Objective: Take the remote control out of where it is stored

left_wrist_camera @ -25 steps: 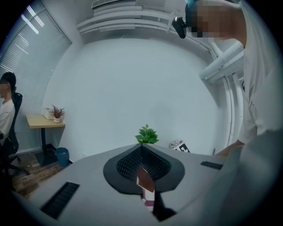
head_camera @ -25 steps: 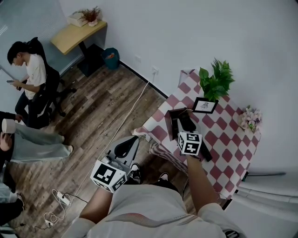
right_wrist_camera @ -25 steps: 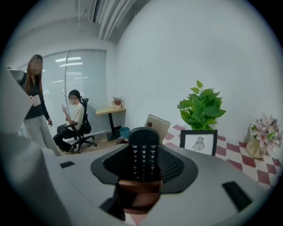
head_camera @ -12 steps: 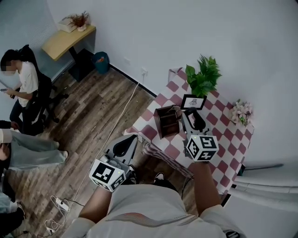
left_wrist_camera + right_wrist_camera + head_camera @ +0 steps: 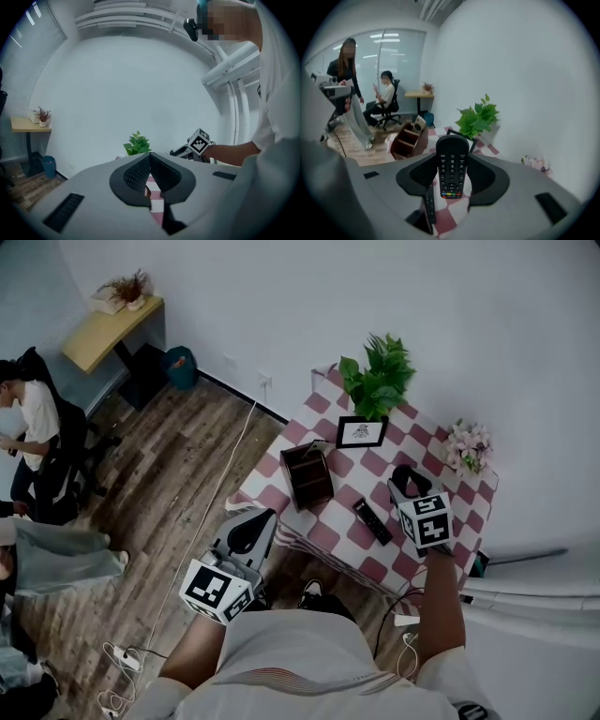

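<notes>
My right gripper (image 5: pixel 407 476) is shut on a black remote control (image 5: pixel 451 172), held upright between its pads above the right part of the checked table (image 5: pixel 330 536). In the head view that remote (image 5: pixel 404 486) shows as a dark shape ahead of the marker cube. The brown wooden organizer (image 5: pixel 307 474) stands apart at the table's left; in the right gripper view the organizer (image 5: pixel 408 139) lies on its side with open compartments. A second black remote (image 5: pixel 372 521) lies flat on the cloth between them. My left gripper (image 5: pixel 266 518) hangs shut and empty off the table's near-left edge.
A potted plant (image 5: pixel 375 381), a small picture frame (image 5: pixel 360 432) and pale flowers (image 5: pixel 466 444) line the table's far side by the wall. People (image 5: pixel 386 96) sit and stand on the wooden floor (image 5: pixel 178 474) to the left. Cables (image 5: pixel 122 657) trail on the floor.
My right gripper has moved right, away from the organizer, carrying the remote over the table's right part. The left gripper has stayed put.
</notes>
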Tool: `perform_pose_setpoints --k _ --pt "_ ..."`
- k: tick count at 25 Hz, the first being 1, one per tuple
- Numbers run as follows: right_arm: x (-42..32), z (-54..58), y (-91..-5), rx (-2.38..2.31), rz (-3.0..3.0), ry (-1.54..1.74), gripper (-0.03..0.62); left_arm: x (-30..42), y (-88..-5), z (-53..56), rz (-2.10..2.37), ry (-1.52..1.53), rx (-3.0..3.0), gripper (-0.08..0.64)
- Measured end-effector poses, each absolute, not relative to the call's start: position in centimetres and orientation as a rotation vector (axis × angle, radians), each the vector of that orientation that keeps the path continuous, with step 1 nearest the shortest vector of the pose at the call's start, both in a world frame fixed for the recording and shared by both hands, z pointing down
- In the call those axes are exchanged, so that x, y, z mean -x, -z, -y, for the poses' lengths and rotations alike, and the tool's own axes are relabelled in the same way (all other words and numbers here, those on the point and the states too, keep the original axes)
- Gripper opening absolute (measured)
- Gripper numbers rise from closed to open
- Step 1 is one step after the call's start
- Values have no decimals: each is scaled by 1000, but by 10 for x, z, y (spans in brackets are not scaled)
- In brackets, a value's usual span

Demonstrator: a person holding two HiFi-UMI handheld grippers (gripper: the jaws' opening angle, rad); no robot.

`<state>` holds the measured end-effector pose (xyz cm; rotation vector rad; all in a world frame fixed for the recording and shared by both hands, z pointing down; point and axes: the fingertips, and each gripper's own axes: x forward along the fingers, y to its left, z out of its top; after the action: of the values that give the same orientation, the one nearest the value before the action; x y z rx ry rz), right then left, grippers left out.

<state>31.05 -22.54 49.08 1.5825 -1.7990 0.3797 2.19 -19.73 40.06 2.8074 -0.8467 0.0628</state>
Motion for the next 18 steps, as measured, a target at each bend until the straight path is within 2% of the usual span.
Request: perform_pose_setpoints --k 10,18 --pt "-355 193 -633 -1067 1492 -611 198 -39 -413 187 879 -113 -2785 8" --pt "-346 208 -669 -940 1495 -674 198 -31 -418 188 928 -136 -2754 8"
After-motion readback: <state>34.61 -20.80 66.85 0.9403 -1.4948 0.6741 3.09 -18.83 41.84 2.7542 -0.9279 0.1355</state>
